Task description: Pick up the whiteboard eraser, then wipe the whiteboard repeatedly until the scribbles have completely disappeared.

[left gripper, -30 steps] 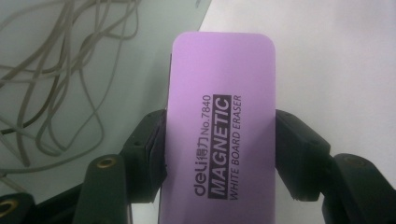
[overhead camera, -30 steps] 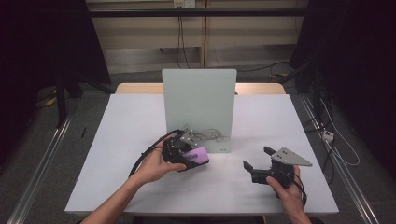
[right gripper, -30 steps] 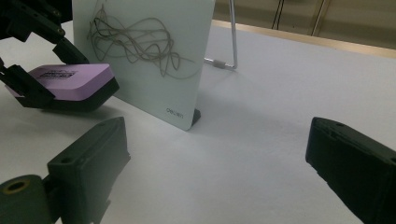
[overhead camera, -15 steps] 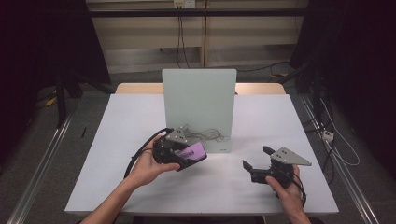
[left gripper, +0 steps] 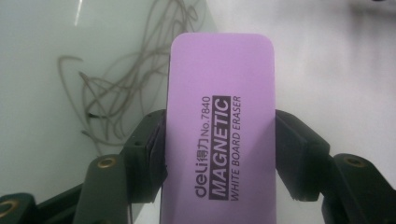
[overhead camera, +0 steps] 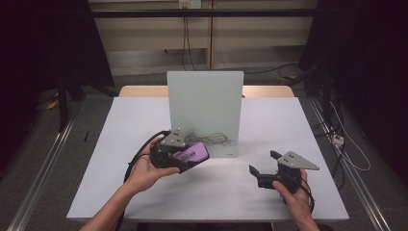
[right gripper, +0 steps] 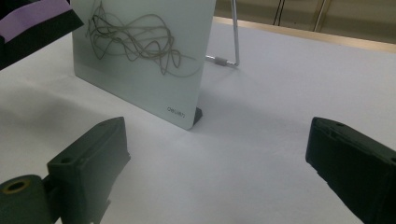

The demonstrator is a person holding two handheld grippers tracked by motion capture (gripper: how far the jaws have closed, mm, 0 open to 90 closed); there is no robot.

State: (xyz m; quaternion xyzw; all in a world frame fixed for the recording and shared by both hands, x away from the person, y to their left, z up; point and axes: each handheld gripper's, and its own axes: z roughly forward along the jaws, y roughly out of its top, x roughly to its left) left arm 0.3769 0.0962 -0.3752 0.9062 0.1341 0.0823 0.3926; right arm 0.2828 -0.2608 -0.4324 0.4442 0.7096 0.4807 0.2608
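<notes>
One white table point(overhead camera: 120, 144) fills the high view, with the upright glass board point(overhead camera: 204, 103) at centre. The left gripper view alone reads the purple eraser point(left gripper: 219, 130), pinched by the left gripper point(overhead camera: 185, 159). Lower right, the right gripper point(overhead camera: 262, 166) is spread, empty.

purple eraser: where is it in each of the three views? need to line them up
High view: purple eraser left of centre, clamped in the left tool, before the standing whiteboard.
Left gripper view: centre, upright between both jaws.
Right gripper view: top-left corner.
Shared landmark: the board's grey scribble.
</notes>
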